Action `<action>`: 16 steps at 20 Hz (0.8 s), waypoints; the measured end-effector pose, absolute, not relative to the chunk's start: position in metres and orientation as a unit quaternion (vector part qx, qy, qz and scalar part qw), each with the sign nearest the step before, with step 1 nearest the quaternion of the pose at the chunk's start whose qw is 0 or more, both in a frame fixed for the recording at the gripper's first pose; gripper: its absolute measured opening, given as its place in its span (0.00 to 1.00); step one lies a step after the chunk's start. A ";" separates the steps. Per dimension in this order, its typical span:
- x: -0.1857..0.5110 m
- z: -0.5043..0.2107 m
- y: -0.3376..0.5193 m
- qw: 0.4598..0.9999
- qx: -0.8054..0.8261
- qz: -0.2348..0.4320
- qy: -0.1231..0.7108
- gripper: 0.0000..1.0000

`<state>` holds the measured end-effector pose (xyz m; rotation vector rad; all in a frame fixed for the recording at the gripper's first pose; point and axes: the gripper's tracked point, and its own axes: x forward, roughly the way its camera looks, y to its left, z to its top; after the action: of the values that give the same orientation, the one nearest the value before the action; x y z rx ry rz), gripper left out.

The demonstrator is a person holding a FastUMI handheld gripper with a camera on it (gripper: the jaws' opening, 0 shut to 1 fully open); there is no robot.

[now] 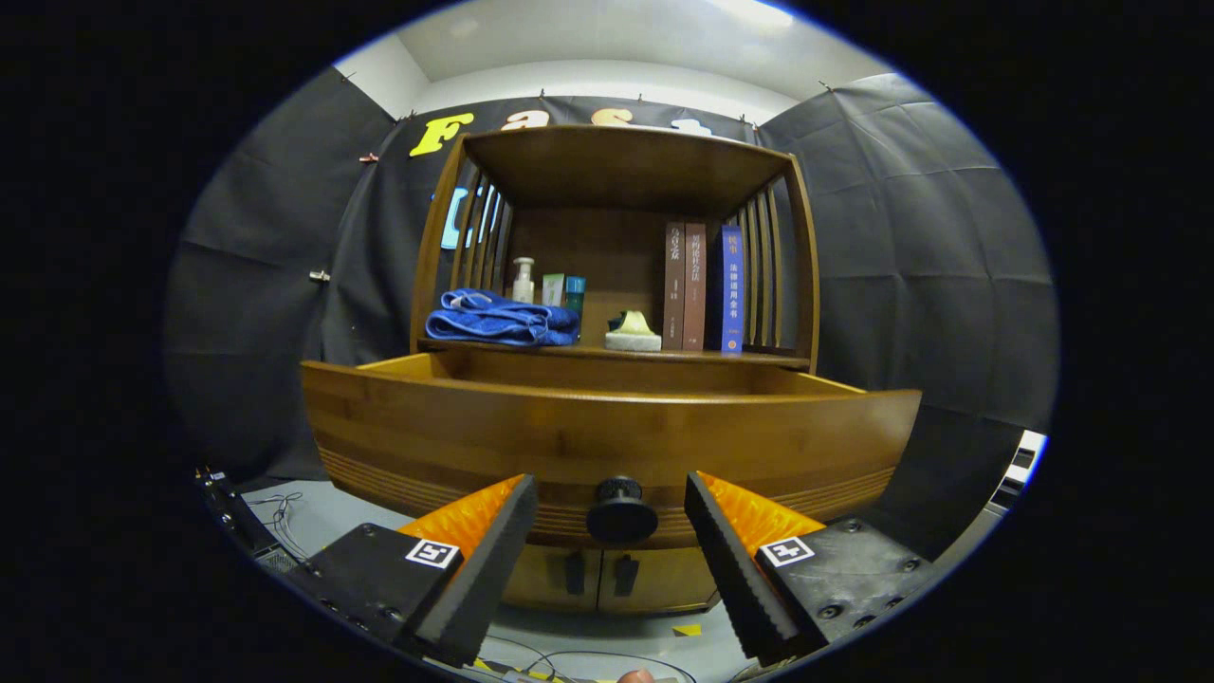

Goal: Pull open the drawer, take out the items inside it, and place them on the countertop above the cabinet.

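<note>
Wooden and stiff, the drawer [607, 432] stands pulled out below the tabletop [616, 353]. The claw [612, 531] is wide, a finger on each side of the round black knob [621, 512], not touching. The knob seems the best hold; the drawer probably slides heavily.

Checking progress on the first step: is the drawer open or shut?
Open: the drawer juts well forward of the cabinet, its inside walls visible behind the front. The open gripper flanks the knob, not gripping it.
</note>
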<state>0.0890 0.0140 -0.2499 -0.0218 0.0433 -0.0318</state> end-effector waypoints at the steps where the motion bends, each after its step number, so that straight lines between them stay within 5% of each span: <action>1: 0.094 -0.256 0.013 0.999 -0.005 -0.018 0.027 0.99; 16: 0.119 -0.259 0.012 1.000 0.009 -0.012 0.019 1.00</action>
<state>0.1186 0.0117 -0.2592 0.0176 0.0381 -0.0239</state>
